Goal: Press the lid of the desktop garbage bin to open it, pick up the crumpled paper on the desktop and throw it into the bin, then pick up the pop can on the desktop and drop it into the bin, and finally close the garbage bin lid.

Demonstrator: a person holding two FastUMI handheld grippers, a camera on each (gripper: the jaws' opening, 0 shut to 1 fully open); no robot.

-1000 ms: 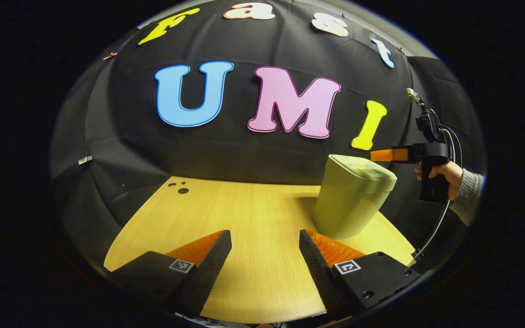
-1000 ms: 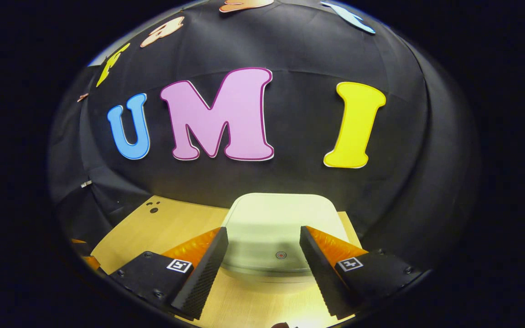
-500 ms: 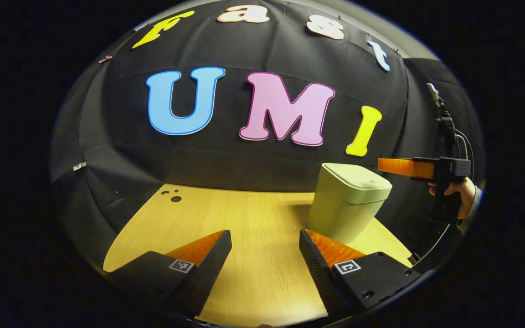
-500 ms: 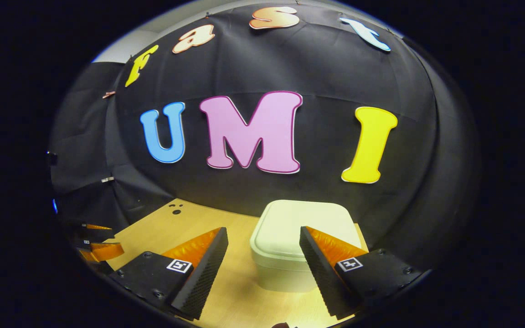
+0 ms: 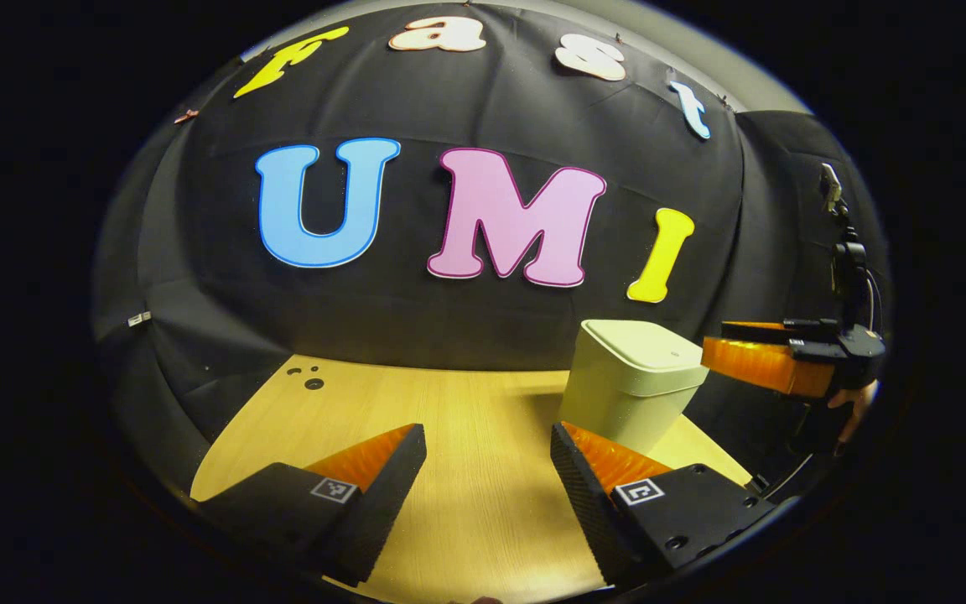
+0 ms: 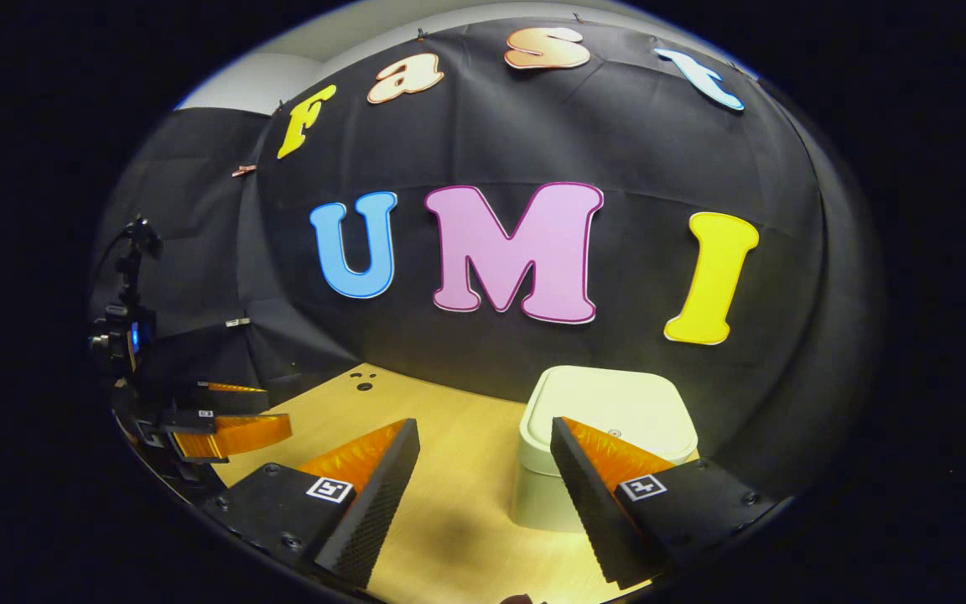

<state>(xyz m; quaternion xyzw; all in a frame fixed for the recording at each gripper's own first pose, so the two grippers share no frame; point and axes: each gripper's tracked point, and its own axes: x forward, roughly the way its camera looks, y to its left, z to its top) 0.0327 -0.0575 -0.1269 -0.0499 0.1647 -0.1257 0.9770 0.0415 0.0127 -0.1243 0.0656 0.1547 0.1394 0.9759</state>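
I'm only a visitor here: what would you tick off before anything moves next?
1. Bin lid flat and shut on the bin: ok.
2. Bin upright on the table: ok.
3. Left gripper jaws apart, nothing between them: ok.
4. Right gripper jaws apart, nothing between them, clear of the lid: ok.
5. Paper and can inside the bin: cannot tell, the lid hides its inside.

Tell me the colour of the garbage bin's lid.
Pale cream-green, matching the garbage bin body; best seen in the right gripper view.
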